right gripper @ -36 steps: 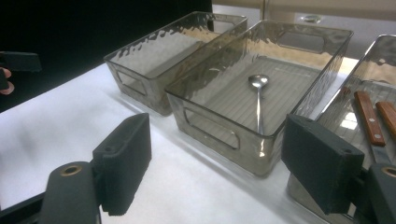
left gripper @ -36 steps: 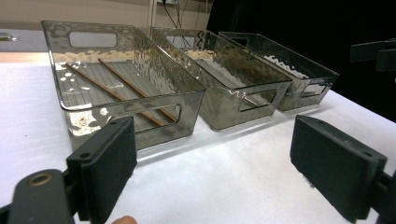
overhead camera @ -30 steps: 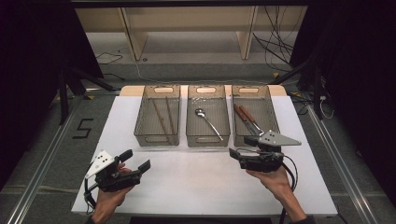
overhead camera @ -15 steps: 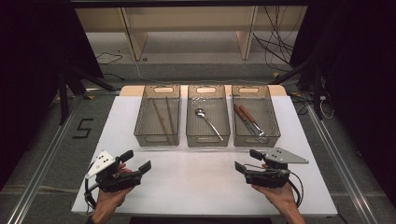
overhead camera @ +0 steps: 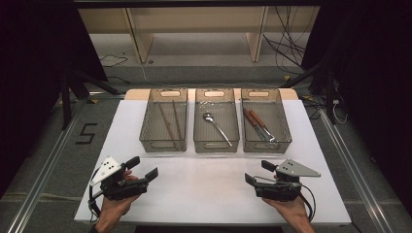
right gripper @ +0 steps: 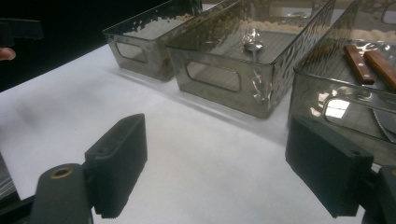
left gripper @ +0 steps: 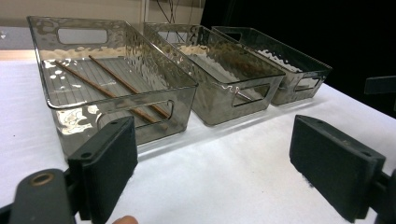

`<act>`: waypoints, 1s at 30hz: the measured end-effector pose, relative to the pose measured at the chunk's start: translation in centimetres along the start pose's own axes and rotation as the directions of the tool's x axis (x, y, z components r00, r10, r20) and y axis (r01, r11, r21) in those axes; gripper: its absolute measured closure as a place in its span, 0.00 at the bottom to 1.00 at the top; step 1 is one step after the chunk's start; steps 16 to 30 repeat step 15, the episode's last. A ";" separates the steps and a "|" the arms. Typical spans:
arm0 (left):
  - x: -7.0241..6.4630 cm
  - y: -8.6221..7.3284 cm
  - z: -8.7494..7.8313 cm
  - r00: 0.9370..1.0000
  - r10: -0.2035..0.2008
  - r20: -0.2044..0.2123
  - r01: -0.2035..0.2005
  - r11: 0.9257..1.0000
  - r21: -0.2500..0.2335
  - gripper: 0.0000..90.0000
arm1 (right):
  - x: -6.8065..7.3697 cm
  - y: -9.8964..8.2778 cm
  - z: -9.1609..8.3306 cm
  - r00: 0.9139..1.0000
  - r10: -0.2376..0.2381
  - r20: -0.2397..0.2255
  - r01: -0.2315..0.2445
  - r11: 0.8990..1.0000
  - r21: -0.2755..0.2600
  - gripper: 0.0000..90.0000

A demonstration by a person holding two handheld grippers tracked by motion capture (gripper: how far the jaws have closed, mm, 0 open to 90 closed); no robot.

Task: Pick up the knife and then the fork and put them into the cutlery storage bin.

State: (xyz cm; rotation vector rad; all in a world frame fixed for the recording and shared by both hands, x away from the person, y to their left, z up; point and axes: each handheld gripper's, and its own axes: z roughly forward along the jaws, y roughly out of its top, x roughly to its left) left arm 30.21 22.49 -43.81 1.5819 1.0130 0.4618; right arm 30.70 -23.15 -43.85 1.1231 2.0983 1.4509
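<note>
Resting near the table's (overhead camera: 209, 194) front edge, both hand-held grippers (overhead camera: 144, 168) (overhead camera: 256, 173) jaws apart, empty, bins (overhead camera: 216, 145) well ahead.

You are working at a white table (overhead camera: 204, 194) that is sitting between two metal floor rails (overhead camera: 43, 170). A black "5" (overhead camera: 86, 133) is lying on the grey floor to your left. Beyond the table, a pale wooden shelf unit (overhead camera: 138, 41) is standing, and black cables (overhead camera: 286, 48) are trailing beside it.
</note>
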 end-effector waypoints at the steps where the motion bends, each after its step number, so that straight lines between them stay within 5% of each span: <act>1: 0.0 0.0 0.0 1.000 0.000 0.000 0.000 1.000 0.000 0.16 | 0.0 0.0 0.0 1.000 0.001 0.000 -0.001 1.000 0.001 0.24; 30: 0.0 0.0 0.0 1.000 0.000 -0.001 0.000 1.000 -0.001 0.16 | 0.1 0.1 0.0 1.000 -0.002 0.001 0.002 1.000 0.001 0.24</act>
